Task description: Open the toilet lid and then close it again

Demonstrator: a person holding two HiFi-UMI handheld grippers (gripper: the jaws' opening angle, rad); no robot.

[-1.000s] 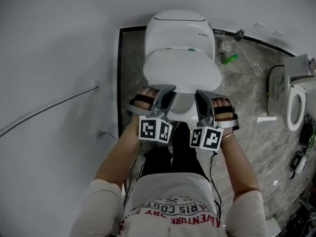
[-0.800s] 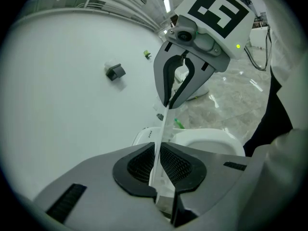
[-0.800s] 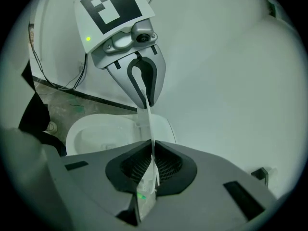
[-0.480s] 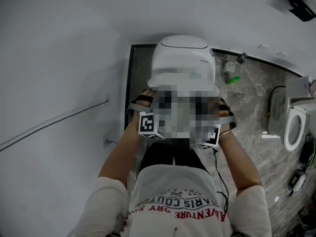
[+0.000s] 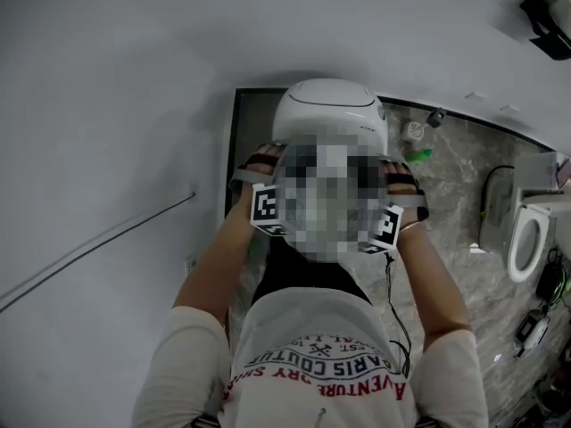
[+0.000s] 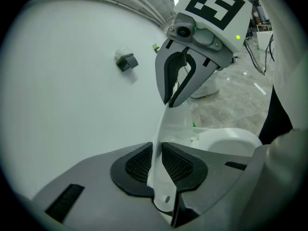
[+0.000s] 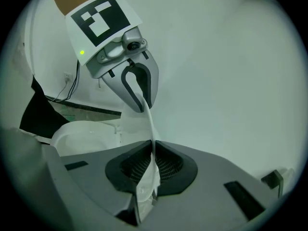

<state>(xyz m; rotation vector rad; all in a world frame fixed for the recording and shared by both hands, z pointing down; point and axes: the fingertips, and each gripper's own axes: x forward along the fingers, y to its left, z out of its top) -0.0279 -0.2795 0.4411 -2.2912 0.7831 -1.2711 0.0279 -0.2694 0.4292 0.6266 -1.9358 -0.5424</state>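
As the left gripper (image 6: 155, 163) is opening its jaws with the toilet lid (image 6: 175, 124) between them, the right gripper (image 7: 153, 163) is clamping the opposite rim; a white wall (image 6: 72, 105) is seemingly standing close behind.

The floor (image 5: 455, 203) is grey veined stone, glossy in patches; a dark border strip (image 5: 243, 141) edges it along the pale wall; the white toilet (image 5: 330, 105) stands on it, backed against that wall; just beside the toilet lie a small green object (image 5: 419, 155) and a round white fitting (image 5: 412, 130); well apart stands a second toilet (image 5: 525, 239), its bowl uncovered; a flat white piece (image 5: 470, 249) lies near it.
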